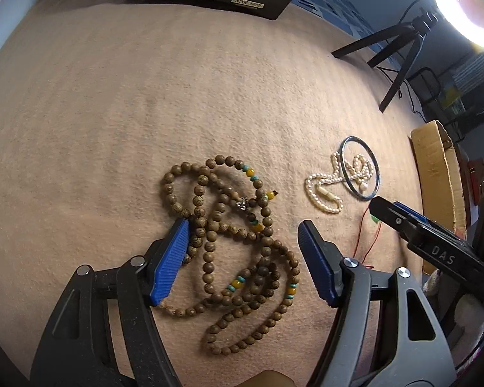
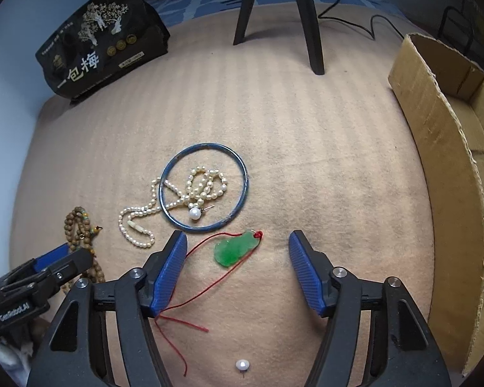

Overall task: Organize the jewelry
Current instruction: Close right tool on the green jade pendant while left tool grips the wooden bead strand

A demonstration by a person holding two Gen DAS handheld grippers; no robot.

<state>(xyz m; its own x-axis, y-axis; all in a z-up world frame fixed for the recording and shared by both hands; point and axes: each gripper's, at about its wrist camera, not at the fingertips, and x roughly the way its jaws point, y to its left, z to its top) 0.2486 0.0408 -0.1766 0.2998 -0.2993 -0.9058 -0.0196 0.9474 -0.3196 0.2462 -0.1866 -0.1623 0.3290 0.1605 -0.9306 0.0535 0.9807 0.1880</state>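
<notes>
A long wooden bead necklace (image 1: 235, 245) with yellow and teal beads lies tangled on the tan cloth, between the fingers of my open left gripper (image 1: 245, 229). A pearl necklace (image 2: 177, 200) lies partly inside a blue bangle (image 2: 203, 187), with a pearl earring (image 2: 195, 213) at the bangle's near edge. A green jade pendant (image 2: 235, 248) on a red cord (image 2: 190, 300) lies between the fingers of my open right gripper (image 2: 237, 240). A second pearl earring (image 2: 242, 365) lies under the right gripper. The bangle (image 1: 361, 169) and pearls also show in the left wrist view.
A black printed packet (image 2: 100, 42) stands at the back left of the cloth. An open cardboard box (image 2: 448, 148) lies along the right side. Black tripod legs (image 2: 313, 22) stand at the back, with cables behind. The right gripper's tip (image 1: 403, 219) shows in the left wrist view.
</notes>
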